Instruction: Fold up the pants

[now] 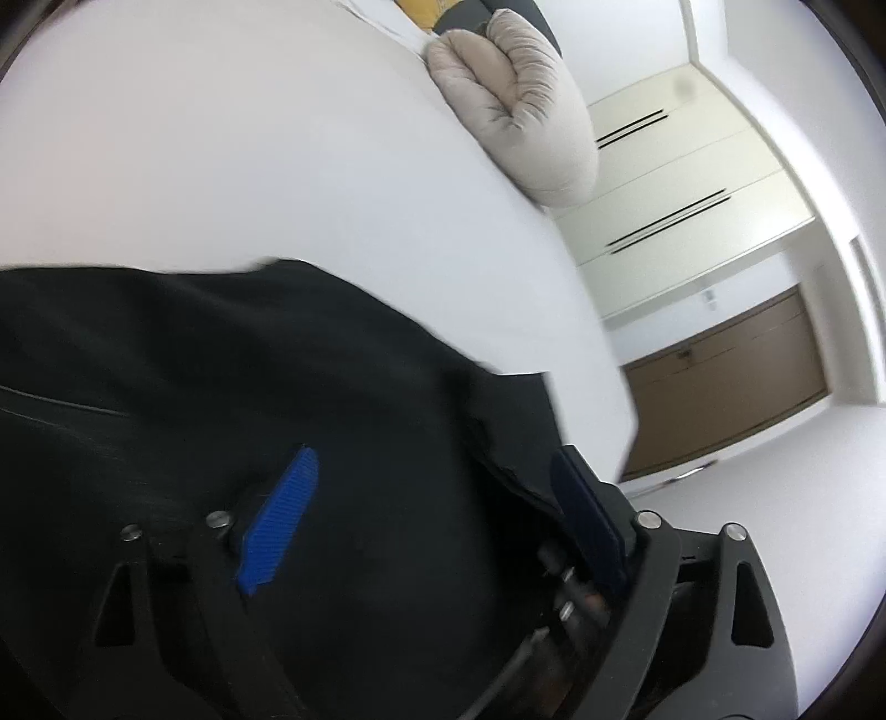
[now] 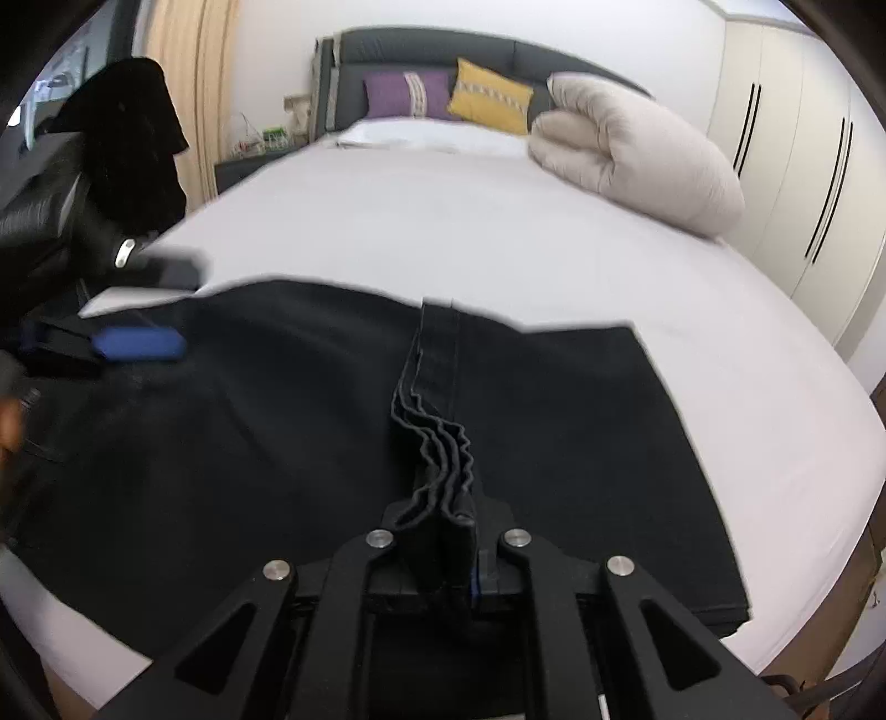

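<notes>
Right hand-held gripper [image 2: 443, 526] clamps bunched pants [image 2: 581, 443] edge; left hand-held gripper [image 1: 437, 509] wide over them.
Pants' long axis runs across the bed [image 2: 415, 221] near its foot edge, stretching leftward from the right's grip.

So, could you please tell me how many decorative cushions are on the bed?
2: a purple cushion against the headboard, and a yellow cushion just right of it. The rolled duvet might hide others.

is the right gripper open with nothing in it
No, the right gripper is shut on a bunched stack of layers of the black pants.
</notes>
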Tool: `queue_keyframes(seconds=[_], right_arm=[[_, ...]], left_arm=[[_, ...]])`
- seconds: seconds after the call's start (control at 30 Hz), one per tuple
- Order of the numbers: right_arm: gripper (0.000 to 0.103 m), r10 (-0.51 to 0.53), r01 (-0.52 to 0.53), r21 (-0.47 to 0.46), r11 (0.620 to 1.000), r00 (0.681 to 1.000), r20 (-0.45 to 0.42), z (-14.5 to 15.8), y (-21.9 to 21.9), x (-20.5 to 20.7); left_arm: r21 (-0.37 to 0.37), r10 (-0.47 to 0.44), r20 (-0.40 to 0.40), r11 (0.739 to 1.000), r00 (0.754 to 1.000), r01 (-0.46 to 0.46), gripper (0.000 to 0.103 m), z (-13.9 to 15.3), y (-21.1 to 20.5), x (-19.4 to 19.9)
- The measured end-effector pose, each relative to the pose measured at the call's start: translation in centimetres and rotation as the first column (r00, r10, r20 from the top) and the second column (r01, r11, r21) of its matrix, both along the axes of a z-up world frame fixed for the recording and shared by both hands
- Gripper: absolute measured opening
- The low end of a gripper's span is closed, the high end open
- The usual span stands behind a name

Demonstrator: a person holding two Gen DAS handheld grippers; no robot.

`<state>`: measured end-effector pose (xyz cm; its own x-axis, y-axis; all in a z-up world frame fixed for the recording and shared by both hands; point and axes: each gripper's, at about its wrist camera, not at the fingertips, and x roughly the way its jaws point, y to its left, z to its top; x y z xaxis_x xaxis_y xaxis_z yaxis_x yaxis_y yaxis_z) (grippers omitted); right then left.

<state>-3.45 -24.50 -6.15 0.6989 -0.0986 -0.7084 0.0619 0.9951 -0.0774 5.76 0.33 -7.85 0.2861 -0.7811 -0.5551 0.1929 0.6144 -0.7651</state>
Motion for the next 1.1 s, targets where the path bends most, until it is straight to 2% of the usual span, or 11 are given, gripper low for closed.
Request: queue_keyframes(seconds=[0.1, 0.27, 0.33, 0.37, 0.4, 0.43, 0.5, 0.6, 0.77, 1.0, 1.1], right_arm=[[0.011, 0.037, -0.036, -0.016, 0.999, 0.999, 0.038, 1.7, 1.9, -0.8], [0.011, 0.108, -0.106, -0.039, 0.994, 0.992, 0.058, 2.4, 4.8, -1.2], [0.011, 0.130, -0.128, -0.044, 0.991, 0.990, 0.053, 2.4, 5.7, -1.3], [0.011, 0.144, -0.141, -0.053, 0.989, 0.988, 0.051, 2.3, 6.1, -1.3], [0.011, 0.155, -0.152, -0.061, 0.987, 0.987, 0.048, 2.3, 6.6, -1.4], [0.011, 0.169, -0.165, -0.070, 0.984, 0.985, 0.046, 2.3, 7.0, -1.4], [0.011, 0.202, -0.196, -0.097, 0.976, 0.978, 0.049, 2.3, 8.1, -1.7], [0.011, 0.248, -0.240, -0.132, 0.962, 0.968, 0.048, 2.5, 9.8, -2.0], [0.011, 0.303, -0.295, -0.142, 0.945, 0.952, 0.034, 2.2, 12.2, -2.0], [0.011, 0.352, -0.354, -0.147, 0.924, 0.935, -0.036, -0.2, 14.6, -1.0], [0.015, 0.362, -0.378, -0.159, 0.912, 0.924, -0.122, -2.7, 15.5, -0.1]], left_arm=[[-0.028, -0.076, -0.106, 0.997, 0.991, 0.074, 0.090, -0.9, -2.5, 0.8], [-0.014, -0.082, -0.172, 0.997, 0.982, 0.081, 0.088, -2.3, -2.9, 1.5], [0.003, -0.086, -0.170, 0.996, 0.982, 0.088, 0.069, -2.2, -2.5, 1.7], [0.008, -0.091, -0.174, 0.996, 0.981, 0.094, 0.042, -2.3, -2.2, 1.9], [0.015, -0.092, -0.181, 0.995, 0.979, 0.096, 0.026, -2.4, -1.9, 2.0], [0.026, -0.084, -0.181, 0.996, 0.980, 0.090, 0.025, -2.3, -1.2, 2.3], [0.031, -0.086, -0.161, 0.995, 0.983, 0.092, 0.015, -1.8, -0.1, 2.5], [0.055, -0.095, -0.131, 0.993, 0.987, 0.103, 0.011, -0.8, 1.4, 2.9], [0.090, -0.076, -0.108, 0.992, 0.991, 0.086, 0.010, -0.4, 4.1, 2.8], [0.123, -0.019, -0.133, 0.992, 0.991, 0.036, 0.010, -2.6, 6.8, 2.6], [0.156, -0.015, -0.160, 0.987, 0.987, 0.040, 0.011, -4.4, 7.0, 2.7]])
